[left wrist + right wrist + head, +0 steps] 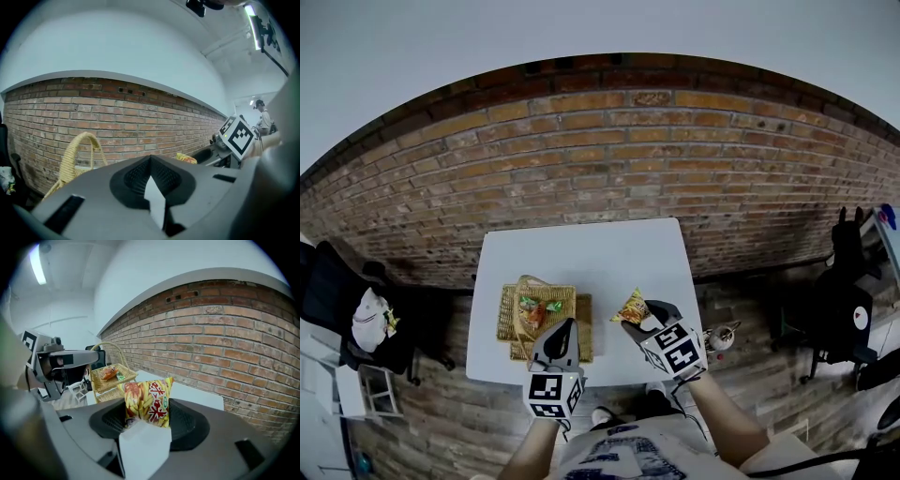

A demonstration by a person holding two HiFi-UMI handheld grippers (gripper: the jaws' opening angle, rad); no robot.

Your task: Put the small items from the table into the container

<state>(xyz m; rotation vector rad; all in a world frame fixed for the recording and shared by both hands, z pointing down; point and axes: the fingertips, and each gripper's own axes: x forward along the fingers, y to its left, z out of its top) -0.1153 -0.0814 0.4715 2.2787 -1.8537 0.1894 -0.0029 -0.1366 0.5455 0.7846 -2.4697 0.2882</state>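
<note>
Above the desk [581,248], the right tool [632,322] pinches a snack bag [633,306] by one end. It looks light, soft and crinkly, so it may slip. Near the basket [506,321], the left tool [565,330] is closed and empty.

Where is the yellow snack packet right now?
Head view: the yellow snack packet is gripped in the right hand-held gripper, over the white table, just right of the wicker basket.
</note>
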